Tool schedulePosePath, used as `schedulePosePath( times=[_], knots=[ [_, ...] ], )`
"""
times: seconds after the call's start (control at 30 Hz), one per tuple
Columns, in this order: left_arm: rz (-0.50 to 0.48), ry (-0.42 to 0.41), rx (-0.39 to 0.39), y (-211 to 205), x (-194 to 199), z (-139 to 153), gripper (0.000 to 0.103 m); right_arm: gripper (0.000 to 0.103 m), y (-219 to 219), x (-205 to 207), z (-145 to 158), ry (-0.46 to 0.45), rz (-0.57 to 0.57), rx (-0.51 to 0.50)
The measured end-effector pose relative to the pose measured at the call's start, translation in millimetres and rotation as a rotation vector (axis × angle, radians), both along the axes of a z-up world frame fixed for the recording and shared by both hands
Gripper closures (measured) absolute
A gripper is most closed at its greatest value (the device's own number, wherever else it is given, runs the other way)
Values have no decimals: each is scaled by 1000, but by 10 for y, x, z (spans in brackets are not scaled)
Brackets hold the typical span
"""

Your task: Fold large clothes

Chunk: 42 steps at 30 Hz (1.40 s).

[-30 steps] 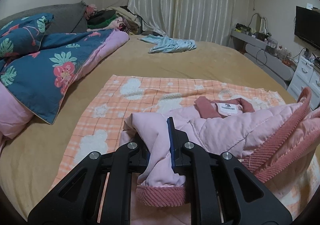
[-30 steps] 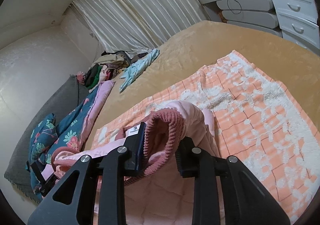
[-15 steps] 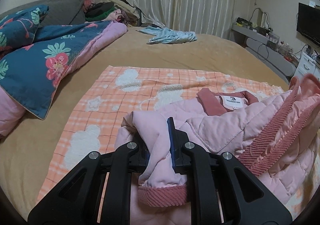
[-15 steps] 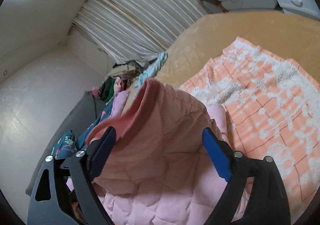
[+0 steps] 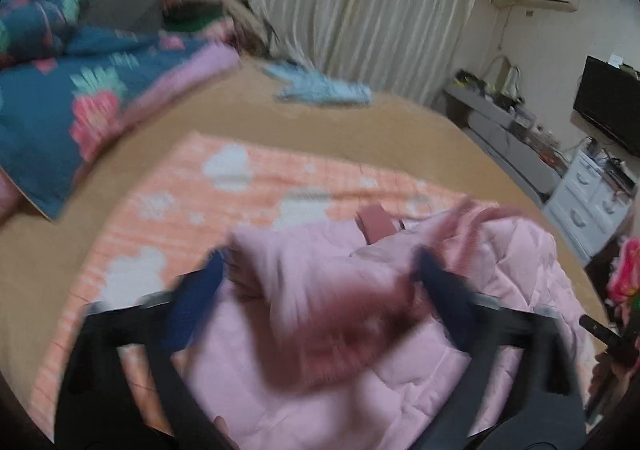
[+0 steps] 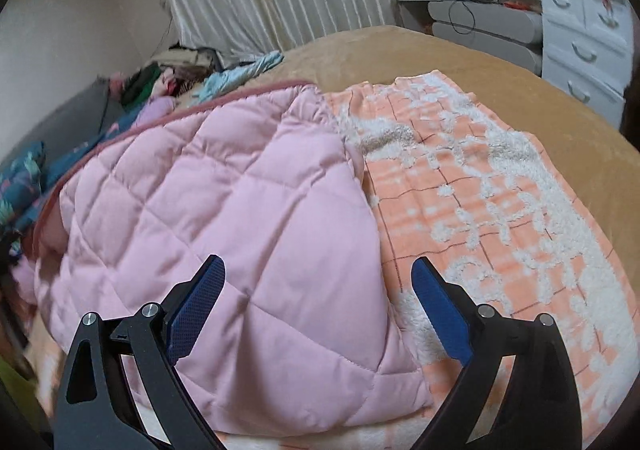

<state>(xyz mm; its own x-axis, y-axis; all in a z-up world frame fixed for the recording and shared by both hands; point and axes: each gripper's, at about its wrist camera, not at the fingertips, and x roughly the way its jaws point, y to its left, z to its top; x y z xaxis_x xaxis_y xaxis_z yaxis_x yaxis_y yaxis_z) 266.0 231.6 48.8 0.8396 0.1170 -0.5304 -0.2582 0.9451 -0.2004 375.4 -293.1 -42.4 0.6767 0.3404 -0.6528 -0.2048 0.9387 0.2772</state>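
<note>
A pink quilted jacket (image 6: 224, 201) with dark pink ribbed trim lies folded on an orange checked blanket (image 6: 500, 217) on the bed. In the blurred left wrist view the jacket (image 5: 500, 290) shows its sleeve with a ribbed cuff (image 5: 340, 330) lying loose between the fingers. My left gripper (image 5: 320, 274) is open, jaws wide apart over the sleeve. My right gripper (image 6: 316, 282) is open and empty, just above the jacket's near right edge.
The tan bed (image 6: 400, 53) carries a blue floral quilt (image 5: 60, 109) at the left, a light blue garment (image 5: 320, 89) and a clothes pile near the curtain. A white dresser (image 6: 588, 29), a grey shelf (image 6: 480, 21) and a TV (image 5: 608, 105) stand at the right.
My left gripper has opened and let go of the sleeve. My right gripper, which opened half a second ago and dropped the ribbed hem, has moved lower; the jacket now lies flat on the blanket.
</note>
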Motion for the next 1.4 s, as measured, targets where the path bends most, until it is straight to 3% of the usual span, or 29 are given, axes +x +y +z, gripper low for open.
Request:
schedulePosePath(
  times=[0.07, 0.17, 0.3, 0.4, 0.43, 0.47, 0.5, 0.53, 0.6, 0.67, 0.8, 0.93, 1.2, 1.3, 1.33, 1.37, 1.4],
  knots=[
    [9, -15, 43, 3, -104, 47, 9, 9, 19, 3, -40, -2, 10, -17],
    [51, 61, 41, 142, -177, -130, 9, 9, 47, 65, -111, 6, 22, -43],
    [60, 151, -109, 376, -302, -590, 9, 9, 29, 110, -169, 13, 27, -55],
    [8, 184, -244, 405, -343, -883, 9, 11, 50, 132, -210, 16, 37, -52],
    [-8, 189, -261, 365, -330, -940, 9, 30, 70, 122, -203, 15, 51, -40],
    [-16, 198, -250, 307, -299, -962, 22, 48, 86, 128, -198, 10, 70, -23],
    [-18, 199, -234, 264, -275, -954, 35, 52, 116, 113, -173, -1, 69, -24],
    [-15, 195, -203, 189, -236, -914, 60, 66, 147, 96, -131, -20, 62, -33],
    [0, 185, -146, 105, -165, -815, 83, 76, 168, 91, -32, -49, 37, -19],
    [18, 166, -97, 52, -53, -683, 88, 82, 164, 136, 55, -64, -1, -1],
    [49, 163, -47, 43, 211, -610, 88, 83, 205, 329, 104, -57, -50, -26],
    [59, 223, -9, 71, 457, -746, 88, 84, 237, 533, -28, 2, -91, -55],
    [66, 272, 26, 79, 542, -876, 87, 82, 206, 647, -288, 78, -98, -59],
    [76, 273, 28, 71, 507, -846, 80, 76, 190, 642, -280, 103, -67, -65],
    [84, 275, 29, 78, 486, -833, 76, 66, 150, 633, -261, 114, -65, -55],
    [84, 277, 25, 97, 491, -828, 72, 49, 120, 605, -240, 121, -71, -47],
    [86, 279, 22, 107, 463, -811, 69, 42, 65, 574, -209, 124, -80, -33]
  ],
)
